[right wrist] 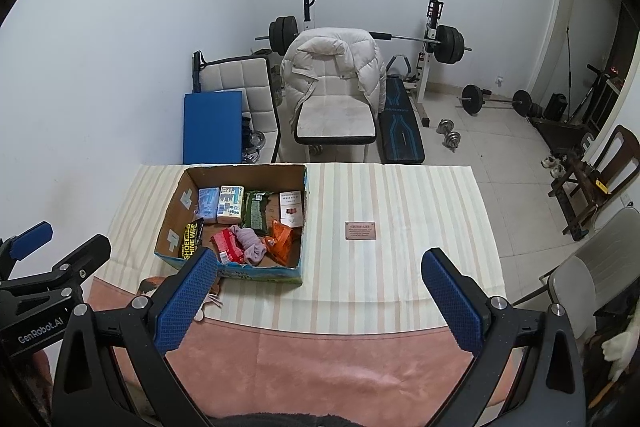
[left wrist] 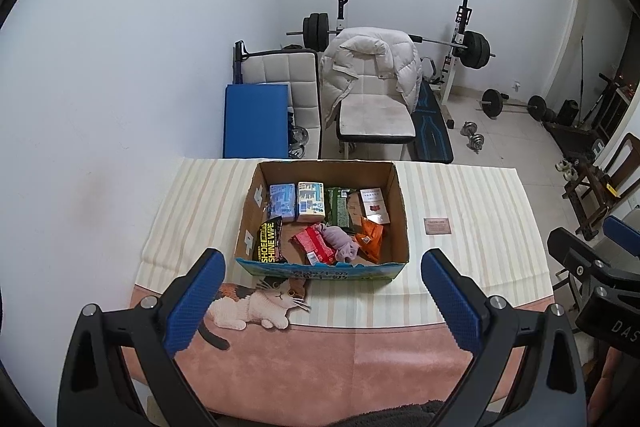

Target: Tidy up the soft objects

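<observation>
An open cardboard box (left wrist: 398,195) (right wrist: 176,199) stands on the striped tablecloth. It holds soft packs: two tissue packs (left wrist: 296,201) (right wrist: 221,203), a green pack (left wrist: 338,205), a white pack (left wrist: 374,207), a black shoe-wipe pack (left wrist: 270,241) (right wrist: 191,240), a red pack (left wrist: 314,245) (right wrist: 226,247), an orange pack (left wrist: 370,237) (right wrist: 280,238) and a lilac cloth (left wrist: 342,241) (right wrist: 250,243). My left gripper (left wrist: 322,301) is open and empty, in front of the box. My right gripper (right wrist: 318,301) is open and empty, to the right of the box's front.
A small pink card (left wrist: 439,226) (right wrist: 360,230) lies on the cloth right of the box. A cat picture (left wrist: 256,301) is on the pink table cover in front. Chairs, a white jacket (left wrist: 370,63) and weights stand beyond the table's far edge.
</observation>
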Demonstrator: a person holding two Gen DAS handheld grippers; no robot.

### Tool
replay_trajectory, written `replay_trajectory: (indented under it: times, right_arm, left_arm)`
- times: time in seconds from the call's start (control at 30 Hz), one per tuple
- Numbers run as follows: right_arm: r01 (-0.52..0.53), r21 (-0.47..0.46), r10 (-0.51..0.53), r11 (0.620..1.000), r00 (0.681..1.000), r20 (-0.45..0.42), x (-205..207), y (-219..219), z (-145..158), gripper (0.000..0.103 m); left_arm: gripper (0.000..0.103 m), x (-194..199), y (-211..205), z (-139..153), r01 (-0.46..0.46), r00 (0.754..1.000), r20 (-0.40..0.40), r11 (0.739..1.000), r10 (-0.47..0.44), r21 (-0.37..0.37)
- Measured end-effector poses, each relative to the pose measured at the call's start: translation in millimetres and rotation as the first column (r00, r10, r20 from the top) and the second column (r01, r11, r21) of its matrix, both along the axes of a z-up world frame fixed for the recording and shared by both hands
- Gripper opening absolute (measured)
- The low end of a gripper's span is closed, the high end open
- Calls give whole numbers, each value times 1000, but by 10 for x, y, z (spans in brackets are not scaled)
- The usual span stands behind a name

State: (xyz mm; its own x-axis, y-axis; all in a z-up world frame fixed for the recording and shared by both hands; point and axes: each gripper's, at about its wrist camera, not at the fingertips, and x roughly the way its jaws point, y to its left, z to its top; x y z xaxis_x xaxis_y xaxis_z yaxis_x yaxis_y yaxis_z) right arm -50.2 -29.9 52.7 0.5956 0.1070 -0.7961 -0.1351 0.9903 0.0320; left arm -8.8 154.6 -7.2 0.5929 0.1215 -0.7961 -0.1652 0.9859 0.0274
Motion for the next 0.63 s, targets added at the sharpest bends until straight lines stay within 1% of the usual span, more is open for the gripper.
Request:
replay_trajectory:
  times: [0.63]
  right_arm:
    - [16,5,-16,1000,1000,18,-64,-146,40,103]
  left_arm:
    - [101,-59,-24,1,4,1000,1,1000,-4,3]
